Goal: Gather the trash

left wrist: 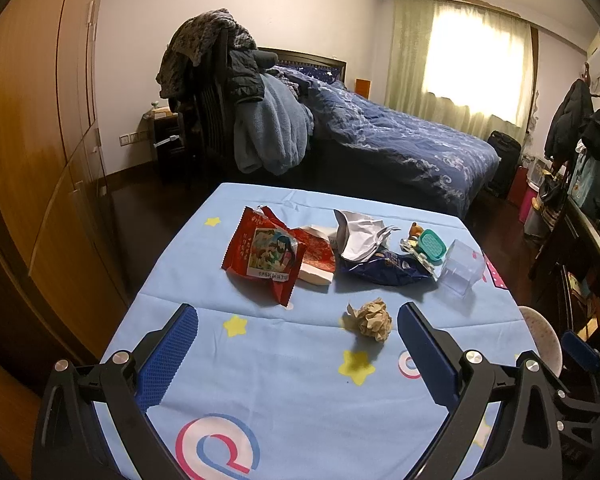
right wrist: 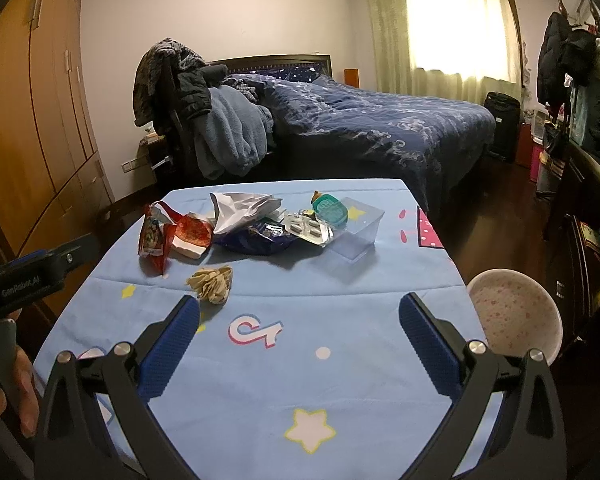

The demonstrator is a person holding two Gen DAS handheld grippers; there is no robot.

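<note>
Fingers wide apart on both sides here, nothing held. My left hand-held gripper (left wrist: 298, 326) hangs over the near half of the desk (left wrist: 260, 400), and the crumpled brown paper ball (left wrist: 370, 318) sits just ahead of it, close to the right-hand finger but not touching. My right hand-held gripper (right wrist: 300, 318) is spread open too, with that same ball just past its left fingertip.

Further back on the desk the rest of the trash is bunched together: a red snack wrapper (left wrist: 266, 254) on the left, crumpled white paper (left wrist: 360, 236) on top of a dark blue bag (left wrist: 384, 270), then a blister pack (right wrist: 310, 230) and a teal lid-looking thing (right wrist: 332, 209) (hard to say what exactly). A clear plastic box (left wrist: 460, 270) sits at the right end. A white speckled bin (right wrist: 514, 318) stands just off the desk's right edge. Bed (left wrist: 400, 140) is behind it all.
</note>
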